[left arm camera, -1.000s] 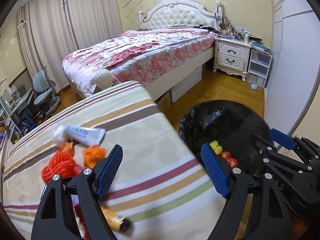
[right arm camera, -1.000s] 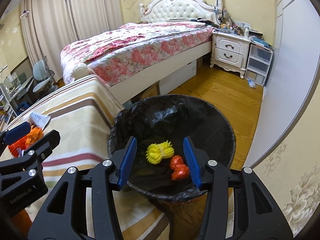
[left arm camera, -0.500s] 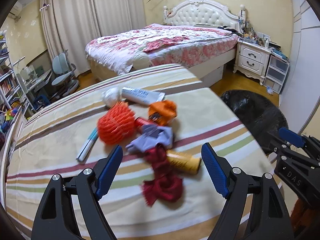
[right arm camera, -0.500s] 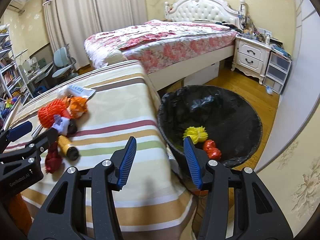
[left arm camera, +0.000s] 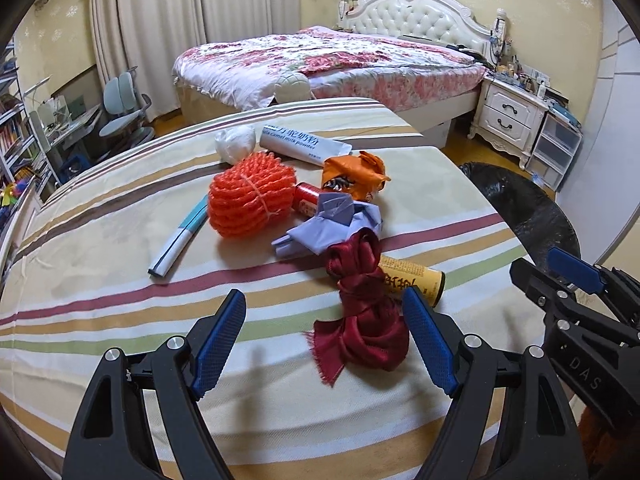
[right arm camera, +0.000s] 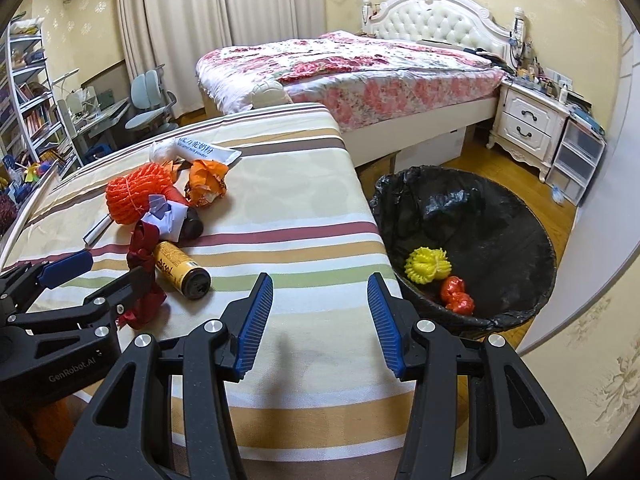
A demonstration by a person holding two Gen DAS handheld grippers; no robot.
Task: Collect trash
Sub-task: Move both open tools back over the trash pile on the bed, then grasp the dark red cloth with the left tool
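The left gripper (left arm camera: 324, 344) is being held wide open and empty just short of the dark red ribbon (left arm camera: 362, 316); the right gripper (right arm camera: 320, 320) is likewise open, holding nothing. The ribbon is draped over the yellow can (left arm camera: 412, 280), which risks being dragged or rolled off the striped table (left arm camera: 120, 320), missing the bin (right arm camera: 472, 248).

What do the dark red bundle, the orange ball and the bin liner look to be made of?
Dark red bundle: woven fabric, satin-like sheen, frayed edge. Orange ball: apparently plastic netting, ridged and tied with string. Bin liner: thin glossy black plastic film, crinkled.
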